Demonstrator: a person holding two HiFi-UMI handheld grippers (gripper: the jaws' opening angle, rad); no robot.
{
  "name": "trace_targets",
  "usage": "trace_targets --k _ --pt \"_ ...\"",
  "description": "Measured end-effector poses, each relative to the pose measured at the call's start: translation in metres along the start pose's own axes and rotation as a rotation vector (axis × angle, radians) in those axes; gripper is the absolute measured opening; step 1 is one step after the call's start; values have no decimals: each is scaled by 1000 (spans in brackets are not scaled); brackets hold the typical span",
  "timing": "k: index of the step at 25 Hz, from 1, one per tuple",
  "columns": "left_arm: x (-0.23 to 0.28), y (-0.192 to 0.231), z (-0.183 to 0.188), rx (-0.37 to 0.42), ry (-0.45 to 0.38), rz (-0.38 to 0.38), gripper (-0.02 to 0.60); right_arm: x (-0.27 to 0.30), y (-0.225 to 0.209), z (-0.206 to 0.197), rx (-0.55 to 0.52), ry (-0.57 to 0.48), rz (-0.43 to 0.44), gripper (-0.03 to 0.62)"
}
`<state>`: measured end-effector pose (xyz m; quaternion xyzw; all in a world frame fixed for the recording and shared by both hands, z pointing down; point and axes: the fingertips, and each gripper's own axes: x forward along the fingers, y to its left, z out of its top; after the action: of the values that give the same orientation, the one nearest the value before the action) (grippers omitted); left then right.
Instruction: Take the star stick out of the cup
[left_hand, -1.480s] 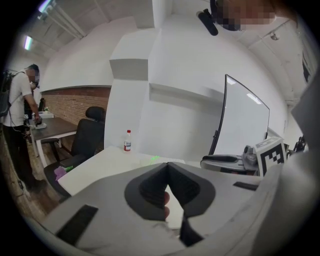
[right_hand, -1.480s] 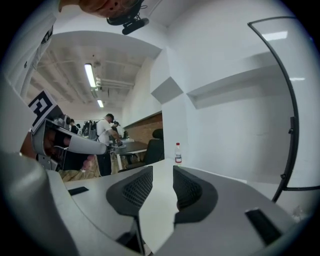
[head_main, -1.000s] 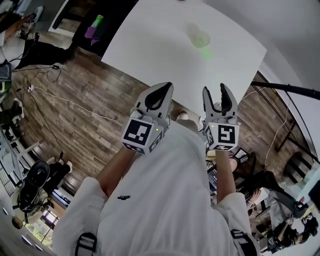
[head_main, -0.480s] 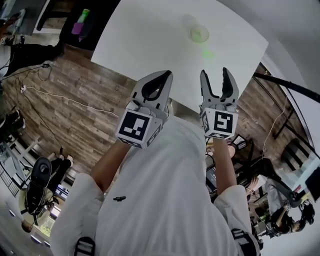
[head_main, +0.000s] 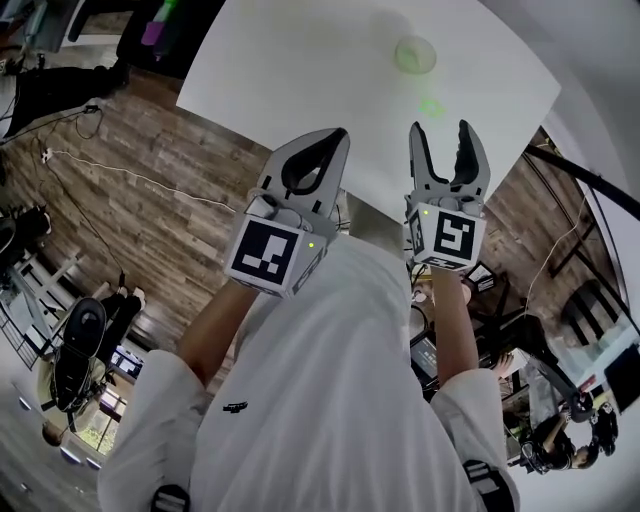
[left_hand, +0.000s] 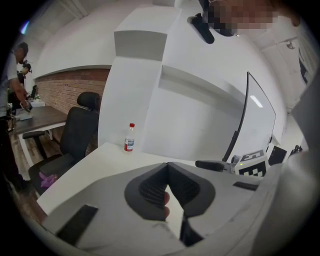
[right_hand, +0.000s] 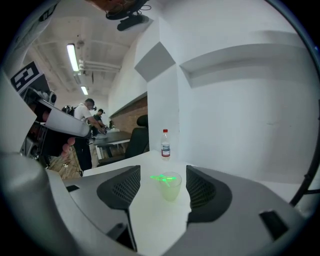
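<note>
Right gripper: jaws opening wide, nothing between the pads; left gripper: jaws closed tip to tip, empty. Cup stands upright on the white worktop, well ahead, framed dead centre in the right gripper view, with the green star stick showing at its rim. Judgement: come in from above with the cup kept centred, close on the stick alone, and lift straight up so the light cup doesn't tip.

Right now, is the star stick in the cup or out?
In. The green star stick shows at the rim of the upright clear cup on the white table.
</note>
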<state>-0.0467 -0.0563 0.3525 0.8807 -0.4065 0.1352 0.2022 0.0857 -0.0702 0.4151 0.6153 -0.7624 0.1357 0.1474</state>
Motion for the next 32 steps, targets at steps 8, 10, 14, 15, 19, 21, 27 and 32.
trace_targets --k 8,10,14,15,19,21,27,32 --pt "5 17 -10 -13 29 17 -6 27 4 -9 11 0 -11 272" --pt "5 21 -12 -15 32 17 -6 33 3 -11 18 3 -27 272" --pt "5 23 -10 -11 37 21 -6 40 2 -11 33 -2 -34 272" --pt "5 24 -10 -12 39 23 -6 42 3 -12 29 3 -31 272" --pt "8 27 -11 -14 44 31 -6 44 5 -16 -21 33 -11 207" --pt "9 27 -11 -12 46 34 -6 43 4 -15 -42 29 -6 199" --pt "11 34 -12 -16 44 43 -6 48 6 -16 -33 11 17 196" --pt "11 34 -8 -16 38 51 -6 43 8 -3 -18 -3 44 196"
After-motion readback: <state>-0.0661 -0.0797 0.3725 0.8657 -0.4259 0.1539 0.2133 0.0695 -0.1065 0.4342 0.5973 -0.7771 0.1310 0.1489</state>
